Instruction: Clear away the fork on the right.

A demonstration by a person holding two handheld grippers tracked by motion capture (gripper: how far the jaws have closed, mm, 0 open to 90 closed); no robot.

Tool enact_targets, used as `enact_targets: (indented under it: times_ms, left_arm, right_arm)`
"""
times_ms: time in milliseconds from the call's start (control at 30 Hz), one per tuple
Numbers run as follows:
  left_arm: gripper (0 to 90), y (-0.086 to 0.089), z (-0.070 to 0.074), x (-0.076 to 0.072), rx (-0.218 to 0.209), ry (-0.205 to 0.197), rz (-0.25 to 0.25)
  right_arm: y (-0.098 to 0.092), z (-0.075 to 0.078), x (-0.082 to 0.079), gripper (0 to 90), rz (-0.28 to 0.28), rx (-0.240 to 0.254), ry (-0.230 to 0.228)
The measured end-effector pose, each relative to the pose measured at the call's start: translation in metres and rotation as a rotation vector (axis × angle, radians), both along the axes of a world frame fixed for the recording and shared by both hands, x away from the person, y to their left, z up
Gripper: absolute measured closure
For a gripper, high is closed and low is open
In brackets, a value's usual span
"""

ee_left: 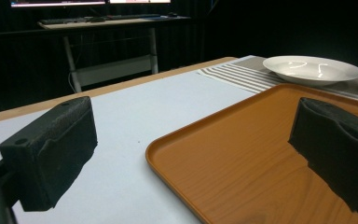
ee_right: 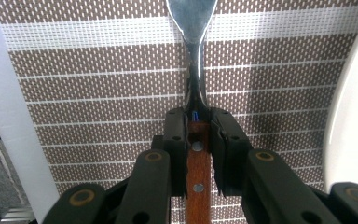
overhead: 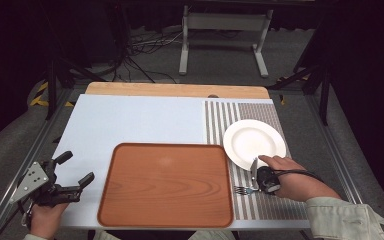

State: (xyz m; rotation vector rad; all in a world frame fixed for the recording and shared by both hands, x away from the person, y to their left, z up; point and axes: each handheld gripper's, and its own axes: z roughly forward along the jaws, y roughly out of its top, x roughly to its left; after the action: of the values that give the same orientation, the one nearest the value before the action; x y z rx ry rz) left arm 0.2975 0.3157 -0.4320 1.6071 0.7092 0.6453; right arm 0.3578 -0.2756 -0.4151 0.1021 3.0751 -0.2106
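Note:
A fork [ee_right: 193, 70] with a wooden handle lies on the striped placemat [ee_right: 98, 93]. My right gripper [ee_right: 198, 126] points down at it and is shut on the handle just behind the metal neck. In the high view the fork's tines [overhead: 241, 190] stick out to the left of the right gripper [overhead: 256, 189], between the tray and the plate. My left gripper [overhead: 76, 168] rests open at the table's front left, with nothing between its wide-apart jaws. Beyond those jaws lies the tray [ee_left: 261, 154].
A brown wood-grain tray [overhead: 166, 184] lies at the front middle of the table. A white plate [overhead: 254, 142] sits on the striped placemat [overhead: 220, 120] at the right, just beyond my right hand. The pale blue table top [overhead: 140, 122] stretches behind the tray.

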Motion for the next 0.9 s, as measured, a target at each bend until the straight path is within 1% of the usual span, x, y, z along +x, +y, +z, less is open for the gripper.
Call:
enact_targets:
  times_ms: [67, 233, 267, 300, 333, 500, 533, 600, 633, 733, 833, 900]
  left_arm:
    - [1.5, 0.0, 0.0, 0.0, 0.0, 0.0, 0.0]
    - [1.5, 0.0, 0.0, 0.0, -0.001, 0.0, 0.001]
    - [1.5, 0.0, 0.0, 0.0, -0.002, 0.0, 0.001]
    - [1.5, 0.0, 0.0, 0.0, -0.002, 0.001, 0.002]
    - [1.4, 0.0, 0.0, 0.0, -0.008, 0.0, 0.004]
    - [1.5, 0.0, 0.0, 0.0, -0.001, 0.001, 0.001]
    - [1.5, 0.0, 0.0, 0.0, -0.001, 0.001, 0.001]
    - [1.4, 0.0, 0.0, 0.0, -0.002, 0.0, 0.002]
    - [1.5, 0.0, 0.0, 0.0, -0.003, 0.0, 0.002]
    - [1.5, 0.0, 0.0, 0.0, -0.004, 0.0, 0.002]
    - [1.5, 0.0, 0.0, 0.0, -0.003, 0.0, 0.001]
    - [1.5, 0.0, 0.0, 0.0, -0.003, 0.0, 0.002]
  right_arm:
    - [0.0, 0.0, 0.0, 78.0, -0.001, 0.007, 0.0]
    - [0.0, 0.0, 0.0, 78.2, 0.002, 0.003, 0.002]
    - [-0.001, 0.001, 0.0, 78.3, 0.005, 0.006, 0.0]
    - [-0.001, 0.001, 0.0, 78.3, -0.004, 0.027, -0.004]
    - [-0.001, 0.003, 0.0, 78.3, -0.006, 0.028, -0.006]
    - [-0.002, 0.015, 0.0, 78.3, -0.028, 0.06, -0.024]
    - [-0.002, 0.015, 0.0, 78.3, -0.028, 0.06, -0.024]
    - [-0.002, 0.022, 0.0, 78.4, -0.039, 0.065, -0.038]
    - [-0.002, 0.024, 0.0, 78.4, -0.043, 0.079, -0.046]
    - [-0.002, 0.033, 0.001, 78.4, -0.065, 0.1, -0.068]
    - [0.0, 0.041, 0.002, 78.3, -0.095, 0.13, -0.088]
    - [0.001, 0.046, 0.003, 78.3, -0.102, 0.152, -0.102]
